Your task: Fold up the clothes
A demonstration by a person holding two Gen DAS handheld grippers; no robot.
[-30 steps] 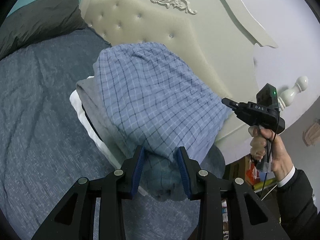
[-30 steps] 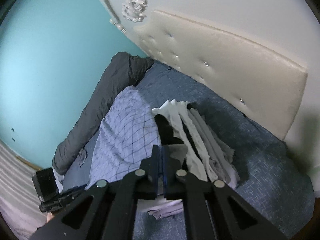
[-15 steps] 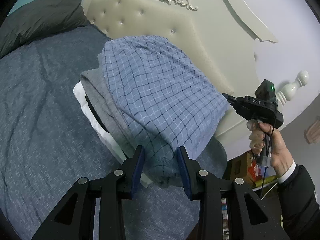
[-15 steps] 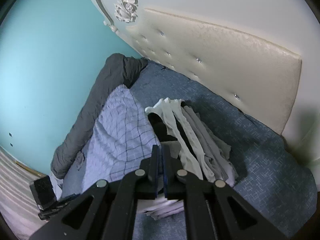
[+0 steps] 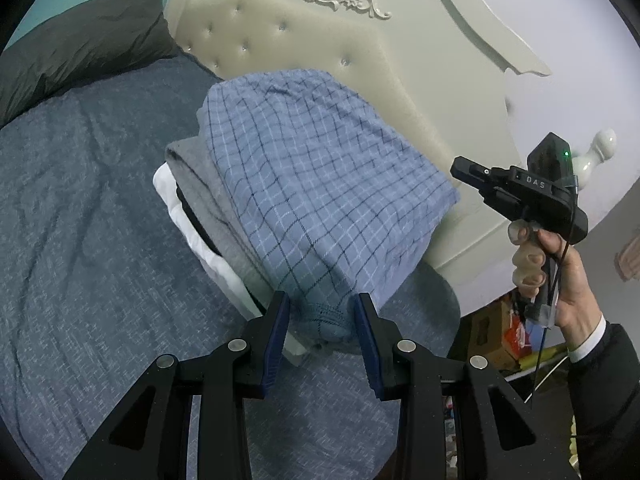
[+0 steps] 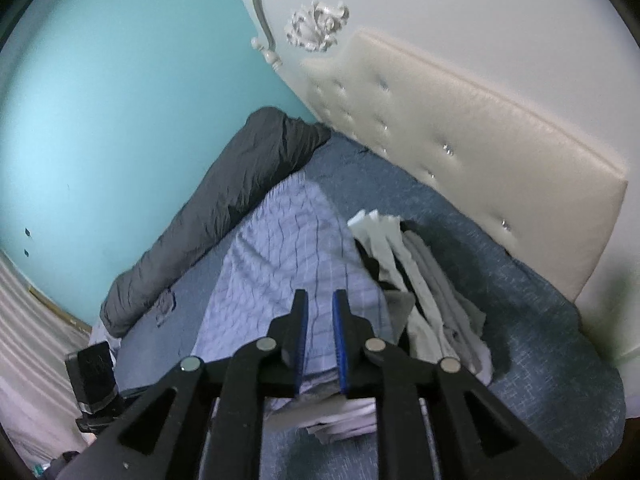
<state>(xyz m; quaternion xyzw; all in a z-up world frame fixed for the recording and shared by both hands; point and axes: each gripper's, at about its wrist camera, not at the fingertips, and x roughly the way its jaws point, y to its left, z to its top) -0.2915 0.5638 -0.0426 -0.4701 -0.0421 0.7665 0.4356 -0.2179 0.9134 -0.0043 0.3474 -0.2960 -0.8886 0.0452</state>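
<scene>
On a blue-grey bedspread [image 5: 80,240] by a cream tufted headboard [image 5: 280,48], a blue checked garment [image 5: 320,184] tops a stack of folded clothes [image 6: 424,292], its bunched near end clamped in the left gripper [image 5: 321,320], while the right gripper [image 6: 320,320], jaws opening, holds nothing.

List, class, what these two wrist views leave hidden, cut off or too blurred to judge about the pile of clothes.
- Left wrist view: the blue checked shirt covers the folded grey, black and white garments; only edges show.
- Left wrist view: whether the left gripper grips the shirt's bunched end; the blue fingers hide contact.
- Right wrist view: motion blur smears the pile's layers; their number is unclear.
</scene>
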